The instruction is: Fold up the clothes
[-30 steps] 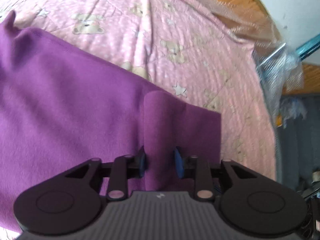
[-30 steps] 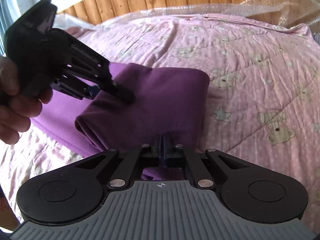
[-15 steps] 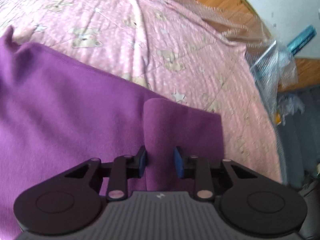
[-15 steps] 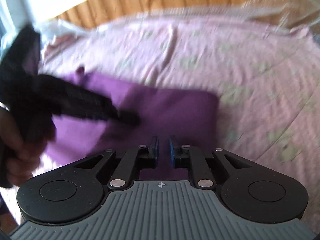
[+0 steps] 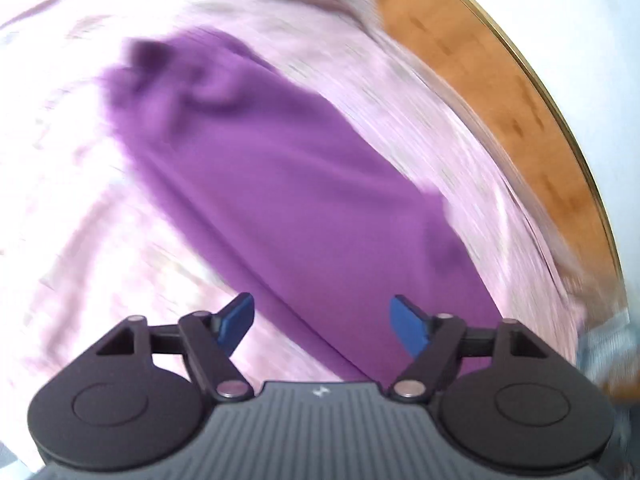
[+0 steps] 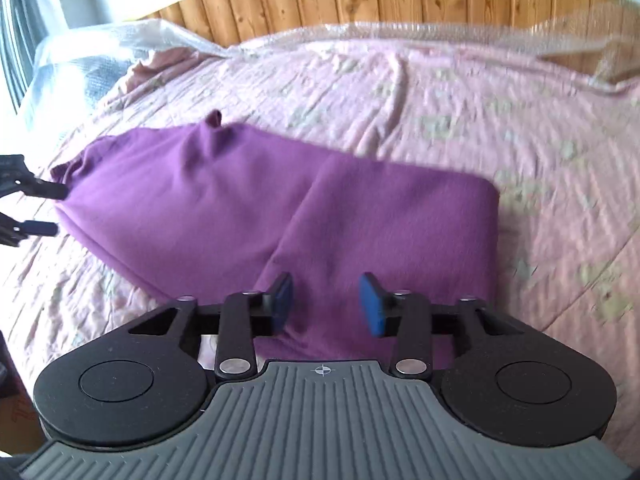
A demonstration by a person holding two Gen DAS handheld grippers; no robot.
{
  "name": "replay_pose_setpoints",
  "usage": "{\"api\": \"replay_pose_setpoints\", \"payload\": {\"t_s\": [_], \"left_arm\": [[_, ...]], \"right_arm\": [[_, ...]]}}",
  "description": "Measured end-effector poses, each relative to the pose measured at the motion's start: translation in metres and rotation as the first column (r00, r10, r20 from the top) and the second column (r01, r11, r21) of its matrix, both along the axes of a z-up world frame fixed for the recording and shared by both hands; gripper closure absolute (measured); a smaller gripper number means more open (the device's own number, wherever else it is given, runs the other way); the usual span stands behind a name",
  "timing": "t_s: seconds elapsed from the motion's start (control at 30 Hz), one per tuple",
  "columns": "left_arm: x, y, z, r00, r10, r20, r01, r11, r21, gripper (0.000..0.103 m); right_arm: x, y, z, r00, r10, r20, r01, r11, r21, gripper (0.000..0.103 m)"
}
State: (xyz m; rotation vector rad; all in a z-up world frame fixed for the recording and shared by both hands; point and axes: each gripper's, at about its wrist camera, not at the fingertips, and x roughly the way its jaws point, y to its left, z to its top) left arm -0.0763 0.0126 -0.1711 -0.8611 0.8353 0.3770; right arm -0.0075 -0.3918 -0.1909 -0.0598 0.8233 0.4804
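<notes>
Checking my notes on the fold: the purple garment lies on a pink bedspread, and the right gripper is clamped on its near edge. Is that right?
Not quite. The purple garment does lie on the pink bedspread, but the right gripper is not clamped on it: the right wrist view shows its jaws apart and opening, the blue pads clear of the cloth beneath them.

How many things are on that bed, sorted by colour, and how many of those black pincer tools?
Purple folded garment: 1
Pink bear-print bedspread: 1
Clear bubble-wrap sheet: 1
Black two-finger grippers, jaws opening, nothing between them: 2, left gripper and right gripper
Total: 5
</notes>
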Motion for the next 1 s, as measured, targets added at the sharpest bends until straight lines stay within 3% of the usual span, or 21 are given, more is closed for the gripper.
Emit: {"api": "replay_pose_setpoints", "payload": {"t_s": [0.13,0.27,0.3,0.33,0.57,0.6,0.63,0.7,0.77,0.8,0.83,0.9,0.97,1.0], "left_arm": [[-0.011,0.097,-0.01,0.984,0.179,-0.002,-0.179,0.984,-0.005,0.024],[-0.004,0.15,-0.034,0.981,0.188,0.053,-0.186,0.982,-0.041,0.022],[0.0,0.156,-0.039,0.982,0.173,0.077,-0.17,0.984,-0.05,0.021],[0.003,0.161,-0.042,0.982,0.158,0.103,-0.153,0.987,-0.052,0.012],[0.003,0.174,-0.051,0.969,0.172,0.179,-0.154,0.982,-0.11,0.011],[0.005,0.175,-0.053,0.968,0.166,0.188,-0.145,0.982,-0.121,0.021],[0.009,0.175,-0.055,0.972,0.144,0.183,-0.121,0.984,-0.13,0.052],[0.019,0.173,-0.059,0.986,0.092,0.14,-0.073,0.988,-0.139,0.09],[0.019,0.168,-0.056,0.987,0.096,0.131,-0.08,0.989,-0.124,0.09],[0.019,0.165,-0.051,0.986,0.087,0.141,-0.072,0.991,-0.112,0.091],[0.022,0.159,-0.044,0.987,0.055,0.154,-0.044,0.996,-0.072,0.091],[0.032,0.14,-0.019,0.982,-0.075,0.174,0.062,0.995,0.082,0.091],[0.043,0.116,0.005,0.958,-0.221,0.181,0.177,0.957,0.231,0.091],[0.05,0.098,0.016,0.929,-0.32,0.185,0.257,0.92,0.296,0.091]], "right_arm": [[-0.003,0.025,0.021,0.997,-0.06,0.045,0.062,0.997,-0.037,0.057],[0.002,0.081,0.021,0.993,-0.115,-0.035,0.114,0.993,-0.03,0.057],[0.004,0.102,0.019,0.995,-0.086,-0.059,0.084,0.996,-0.029,0.057],[0.007,0.125,0.019,0.997,-0.051,-0.065,0.049,0.998,-0.037,0.057],[0.041,0.289,0.035,0.984,0.168,-0.057,-0.17,0.985,-0.034,0.056],[0.049,0.307,0.033,0.983,0.17,-0.075,-0.172,0.985,-0.025,0.056],[0.057,0.322,0.027,0.982,0.159,-0.097,-0.162,0.987,-0.016,0.056],[0.074,0.349,0.01,0.976,0.139,-0.165,-0.141,0.99,0.003,0.056],[0.084,0.36,-0.018,0.957,0.135,-0.256,-0.141,0.99,-0.005,0.055],[0.08,0.363,-0.018,0.965,0.167,-0.202,-0.17,0.985,0.006,0.048],[0.081,0.368,-0.019,0.959,0.2,-0.199,-0.207,0.978,-0.012,0.044],[0.084,0.367,-0.015,0.952,0.202,-0.229,-0.208,0.978,-0.004,0.044],[0.094,0.349,-0.005,0.952,0.151,-0.266,-0.139,0.988,0.064,0.049],[0.099,0.337,0.002,0.957,0.109,-0.269,-0.084,0.991,0.103,0.048]]}}
